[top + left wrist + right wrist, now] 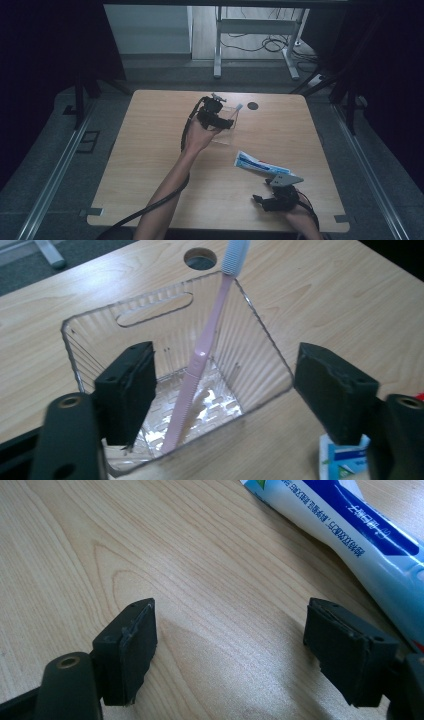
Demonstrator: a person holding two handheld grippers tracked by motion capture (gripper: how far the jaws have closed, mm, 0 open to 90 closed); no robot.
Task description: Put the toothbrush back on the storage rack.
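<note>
A clear ribbed plastic box [228, 134] [265, 335] stands at the far middle of the wooden table [145, 155]. A pink toothbrush [200, 360] stands upright in it, its pale bristle head [239, 106] leaning on the far corner of the rim. My left gripper [219, 121] [222, 355] hovers over the box, open, its jaws wide on either side of the brush and touching nothing. A white and blue toothpaste tube [260, 164] [360, 535] lies flat at the front right. My right gripper [258, 199] [230, 610] rests low beside it, open and holding nothing.
A round cable hole [253, 105] [200, 258] sits in the tabletop just beyond the box. One end of the toothpaste tube [340, 460] lies close to the box's near side. Dark floor and a metal desk frame [260, 30] lie past the far edge.
</note>
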